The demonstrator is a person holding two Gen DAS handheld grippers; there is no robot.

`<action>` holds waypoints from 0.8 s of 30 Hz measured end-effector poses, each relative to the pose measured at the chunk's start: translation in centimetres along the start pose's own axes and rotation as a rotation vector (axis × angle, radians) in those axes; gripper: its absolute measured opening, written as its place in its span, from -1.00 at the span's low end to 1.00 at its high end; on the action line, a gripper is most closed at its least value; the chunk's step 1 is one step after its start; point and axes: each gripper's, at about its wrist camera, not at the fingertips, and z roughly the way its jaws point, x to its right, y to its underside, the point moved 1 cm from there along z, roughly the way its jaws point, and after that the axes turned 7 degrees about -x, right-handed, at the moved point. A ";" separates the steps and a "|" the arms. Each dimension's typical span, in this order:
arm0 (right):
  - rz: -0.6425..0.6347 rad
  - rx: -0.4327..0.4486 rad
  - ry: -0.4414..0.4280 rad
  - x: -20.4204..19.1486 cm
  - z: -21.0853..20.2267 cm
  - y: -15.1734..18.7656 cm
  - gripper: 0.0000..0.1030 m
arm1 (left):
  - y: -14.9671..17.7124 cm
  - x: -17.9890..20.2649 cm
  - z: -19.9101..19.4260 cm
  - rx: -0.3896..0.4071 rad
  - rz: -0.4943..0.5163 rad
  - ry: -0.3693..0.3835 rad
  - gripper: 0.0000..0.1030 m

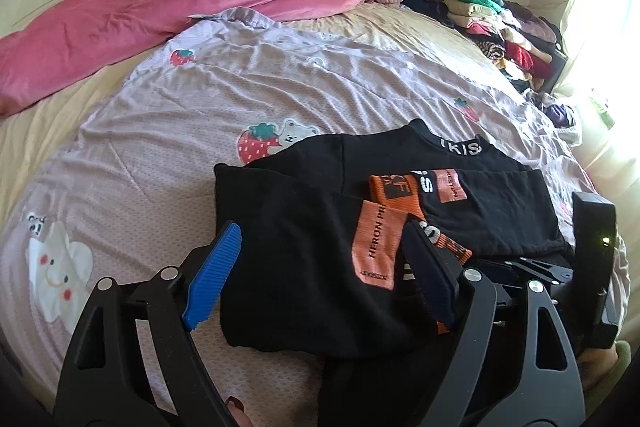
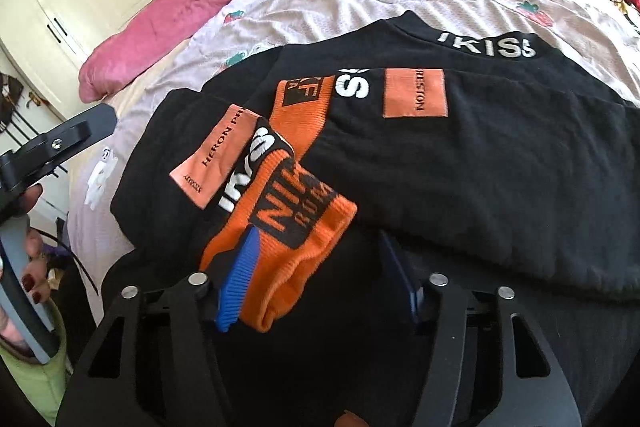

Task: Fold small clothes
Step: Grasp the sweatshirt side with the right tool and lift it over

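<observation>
Now on the bed: black long-sleeved sweatshirt with orange patches and white lettering (image 1: 304, 251), spread over the lilac strawberry-print sheet (image 1: 200, 99) close to the near edge. Lies flat, collar towards the far side, both sleeves drawn in across the chest, orange ribbed cuff (image 2: 288, 267) nearest the front.

Left gripper (image 1: 320, 267): tilted down over the left sleeve, blue pads (image 1: 212, 275) wide apart, black fabric lying loose beneath and between, nothing pinched. Seen from the right wrist, held by a hand with dark red nails (image 2: 32, 267) at the bed's left edge.

Right gripper (image 2: 320, 279): angled down at the orange cuff, jaws parted. Cuff rests against the left blue pad (image 2: 240, 279); other pad stands clear over black cloth, so no clamp on it.

Further back: crumpled pink quilt (image 1: 120, 19) along the far left side, stack of folded clothes in mixed colours (image 1: 508, 31) at the far right corner.
</observation>
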 end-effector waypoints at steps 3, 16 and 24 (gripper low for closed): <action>-0.013 0.007 -0.005 0.1 0.4 -0.3 -0.25 | 0.1 -0.8 0.1 -0.002 -0.017 0.005 0.46; -0.076 0.178 -0.048 -1.7 -4.9 0.1 -0.90 | -0.2 -2.5 0.2 -0.003 -0.054 0.022 0.46; -0.023 0.318 0.019 0.8 -10.2 -1.1 -0.91 | -0.3 -2.7 0.1 -0.005 -0.061 0.044 0.46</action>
